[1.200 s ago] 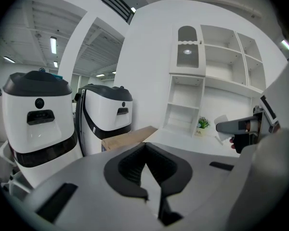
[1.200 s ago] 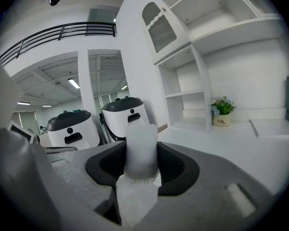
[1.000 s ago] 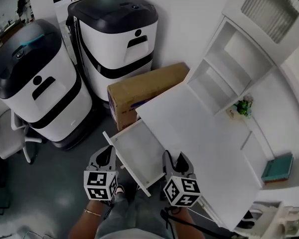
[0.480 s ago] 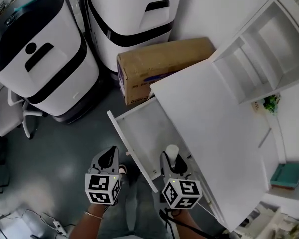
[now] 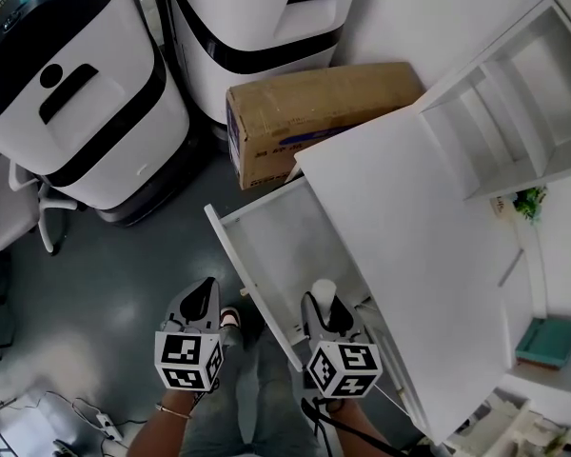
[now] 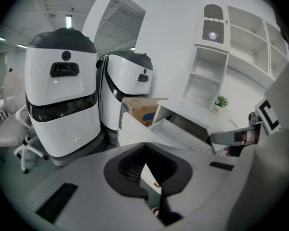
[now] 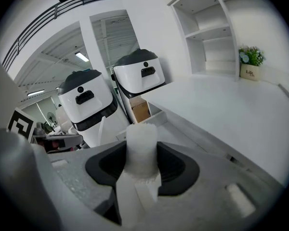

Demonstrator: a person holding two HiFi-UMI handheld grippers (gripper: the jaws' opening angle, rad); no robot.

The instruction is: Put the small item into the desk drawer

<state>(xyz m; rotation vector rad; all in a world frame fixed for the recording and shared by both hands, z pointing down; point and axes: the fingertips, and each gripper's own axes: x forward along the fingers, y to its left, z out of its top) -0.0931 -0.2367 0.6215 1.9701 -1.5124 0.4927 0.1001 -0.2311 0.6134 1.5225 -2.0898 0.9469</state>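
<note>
Item (image 5: 324,291), a small white cylinder, is standing upright between the jaws of the right gripper (image 5: 325,305). In the right gripper view the jaws are pressing on both sides of the item (image 7: 140,146), and its top is sticking out above them. In the head view it is hanging over the near end of the open drawer (image 5: 224,241), just beside the bench (image 5: 409,255) edge. The drawer is showing a bare white floor.

Left gripper (image 5: 202,298) is hovering over the grey floor, left of the drawer front, apart from it. In its own view the left gripper (image 6: 145,170) jaws are sitting together with nothing between them.

A cardboard box (image 5: 314,112) is lying behind the drawer, with two white machines (image 5: 76,93) beyond it.
</note>
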